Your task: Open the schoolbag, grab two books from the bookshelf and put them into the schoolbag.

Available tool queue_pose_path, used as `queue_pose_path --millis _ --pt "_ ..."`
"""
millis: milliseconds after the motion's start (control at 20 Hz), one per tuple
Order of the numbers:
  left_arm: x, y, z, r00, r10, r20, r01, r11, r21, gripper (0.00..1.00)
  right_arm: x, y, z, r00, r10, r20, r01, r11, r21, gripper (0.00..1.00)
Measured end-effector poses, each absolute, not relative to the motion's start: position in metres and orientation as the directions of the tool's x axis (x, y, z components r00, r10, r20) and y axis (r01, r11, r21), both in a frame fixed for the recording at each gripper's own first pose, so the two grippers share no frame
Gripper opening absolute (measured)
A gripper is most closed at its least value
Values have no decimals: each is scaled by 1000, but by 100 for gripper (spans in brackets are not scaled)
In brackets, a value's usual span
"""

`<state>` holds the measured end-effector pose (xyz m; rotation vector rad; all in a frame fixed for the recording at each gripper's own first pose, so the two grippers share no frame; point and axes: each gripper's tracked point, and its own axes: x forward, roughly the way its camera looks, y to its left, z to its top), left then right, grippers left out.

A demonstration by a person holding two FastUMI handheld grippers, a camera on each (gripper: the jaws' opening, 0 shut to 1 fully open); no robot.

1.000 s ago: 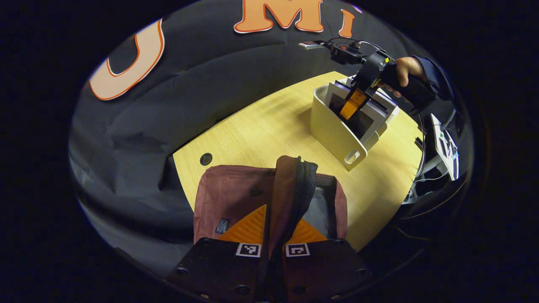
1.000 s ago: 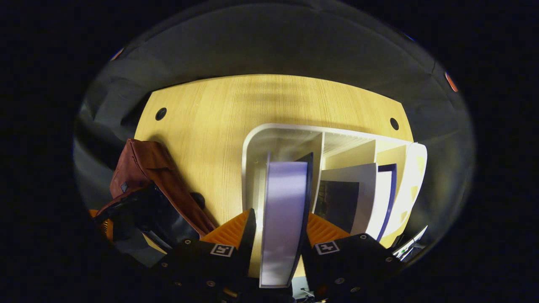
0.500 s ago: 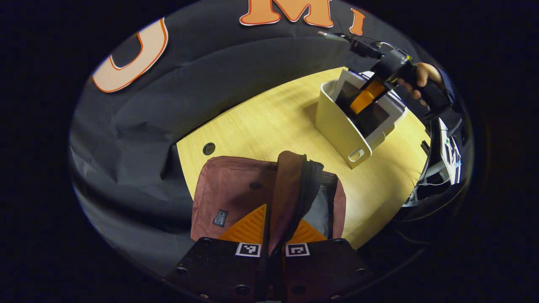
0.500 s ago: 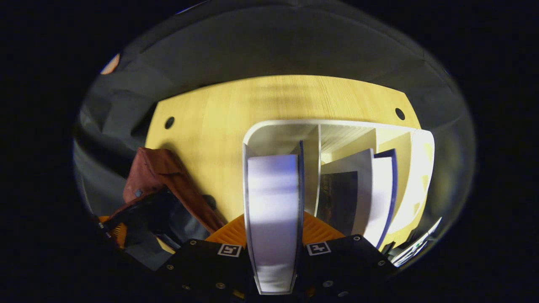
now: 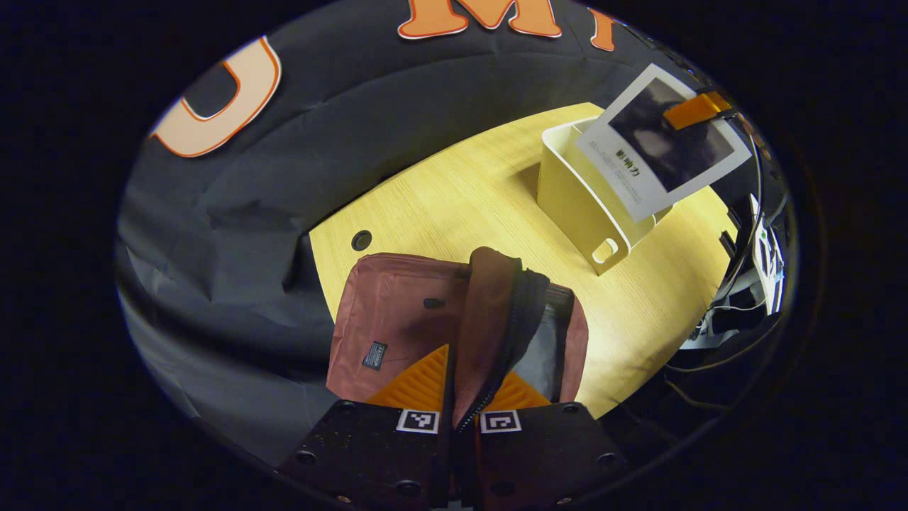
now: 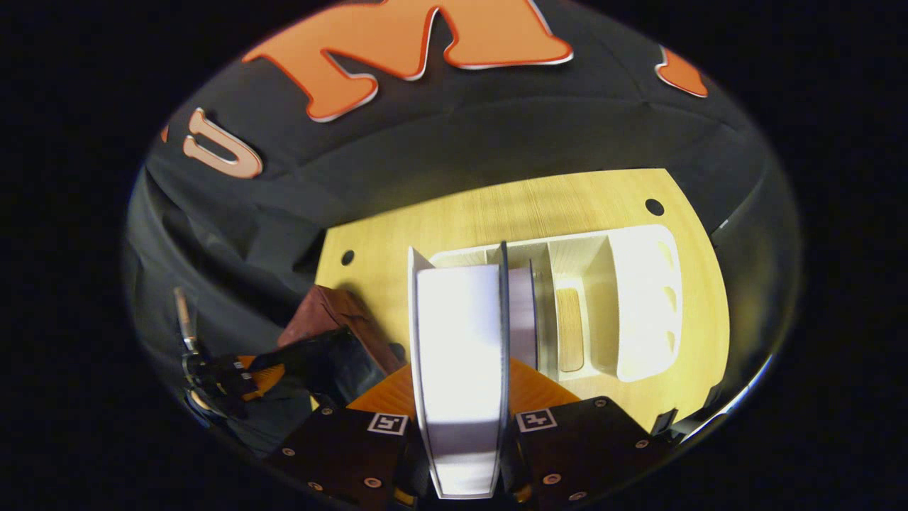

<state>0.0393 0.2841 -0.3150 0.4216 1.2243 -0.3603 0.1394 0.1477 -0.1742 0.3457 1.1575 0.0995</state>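
Right hand-held gripper [image 6: 460,433] clamped on book [image 6: 460,376], clear above bookshelf [image 6: 638,298]. Left hand-held gripper [image 5: 460,420] pinches schoolbag [image 5: 397,319] flap [image 5: 489,312]. Risk: flap sags, mouth narrows, book snags the zipper.

The left tongs [image 5: 457,394] sit low at the bottom of the left gripper view, their orange fingers [image 5: 418,380] closed together on the raised flap of the schoolbag [image 5: 489,312], which stands up between them. The right tongs [image 6: 460,397] are clamped on a book [image 6: 461,369], one orange finger pressed to each cover in the right gripper view. In the left gripper view a right orange finger [image 5: 694,110] lies across the book's cover, held high above the tabletop [image 5: 454,199].
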Motion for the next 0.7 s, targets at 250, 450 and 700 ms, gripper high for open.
queue_pose_path --millis 250,450,700 --pt "47 277 -314 274 -85 -958 570 816 91 7 118 129 -140 516 260 -816 198 891 409 40" --pt "52 279 -311 254 -140 -957 630 775 53 7 90 140 -134 569 241 -786 266 851 453 40" --pt "49 278 -312 219 -188 -958 696 717 18 7 59 194 -162 582 306 -754 314 771 555 40"
